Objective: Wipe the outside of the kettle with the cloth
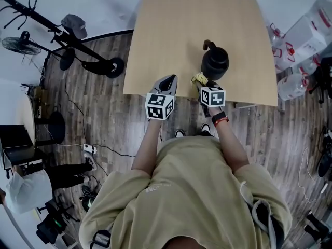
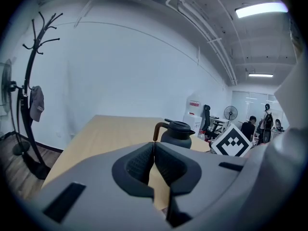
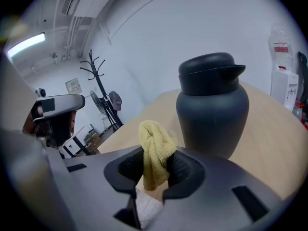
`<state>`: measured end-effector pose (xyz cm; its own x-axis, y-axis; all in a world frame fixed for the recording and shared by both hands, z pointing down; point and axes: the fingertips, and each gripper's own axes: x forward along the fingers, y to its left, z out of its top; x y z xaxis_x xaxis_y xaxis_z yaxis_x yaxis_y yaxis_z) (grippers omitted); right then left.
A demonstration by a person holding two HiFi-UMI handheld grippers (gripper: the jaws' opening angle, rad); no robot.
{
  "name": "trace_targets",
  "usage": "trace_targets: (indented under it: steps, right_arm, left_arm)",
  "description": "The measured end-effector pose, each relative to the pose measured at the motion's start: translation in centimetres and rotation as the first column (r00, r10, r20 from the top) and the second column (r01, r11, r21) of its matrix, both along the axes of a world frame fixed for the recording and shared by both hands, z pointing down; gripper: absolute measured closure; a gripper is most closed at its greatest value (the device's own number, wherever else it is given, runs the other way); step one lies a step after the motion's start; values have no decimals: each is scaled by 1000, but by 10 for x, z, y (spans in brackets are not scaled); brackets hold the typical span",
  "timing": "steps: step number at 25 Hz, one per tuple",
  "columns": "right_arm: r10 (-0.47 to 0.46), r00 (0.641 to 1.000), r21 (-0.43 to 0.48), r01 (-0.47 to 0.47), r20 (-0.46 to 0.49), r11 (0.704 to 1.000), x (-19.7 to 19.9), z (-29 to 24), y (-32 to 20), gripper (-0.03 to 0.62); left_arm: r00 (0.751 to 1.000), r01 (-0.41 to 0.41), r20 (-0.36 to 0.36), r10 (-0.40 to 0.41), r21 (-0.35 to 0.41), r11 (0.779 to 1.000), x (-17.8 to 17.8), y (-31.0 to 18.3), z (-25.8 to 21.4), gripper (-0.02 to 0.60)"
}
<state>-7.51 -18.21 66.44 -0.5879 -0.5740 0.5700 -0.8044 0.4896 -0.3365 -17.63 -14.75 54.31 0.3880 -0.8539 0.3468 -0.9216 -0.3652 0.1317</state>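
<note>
Kettle [image 1: 215,61] stands near the front edge of the wooden table [image 1: 171,35].
Right gripper [image 3: 155,168], at the kettle's 7 o'clock, pinches the yellow cloth [image 3: 154,143]; left gripper [image 2: 153,162], at 8 o'clock, is closed and empty.

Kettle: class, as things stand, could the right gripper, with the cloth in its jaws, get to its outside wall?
Probably yes. The right gripper, shut on the yellow cloth, faces the kettle close ahead on the table, and nothing stands between them.
</note>
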Motion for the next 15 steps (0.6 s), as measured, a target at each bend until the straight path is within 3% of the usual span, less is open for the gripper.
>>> trace_targets:
  steps: [8,15]
  right_arm:
    - [59,996,63,-55,-71,996,-22,-2,-34,482]
    - [159,985,62,-155,-64,986,-27,0,-56,480]
  left_arm:
    - [1000,20,4,-20,24,1000,-21,-12,-12,557]
    - [1000,26,-10,-25,35,999,-19,-16,-13,557]
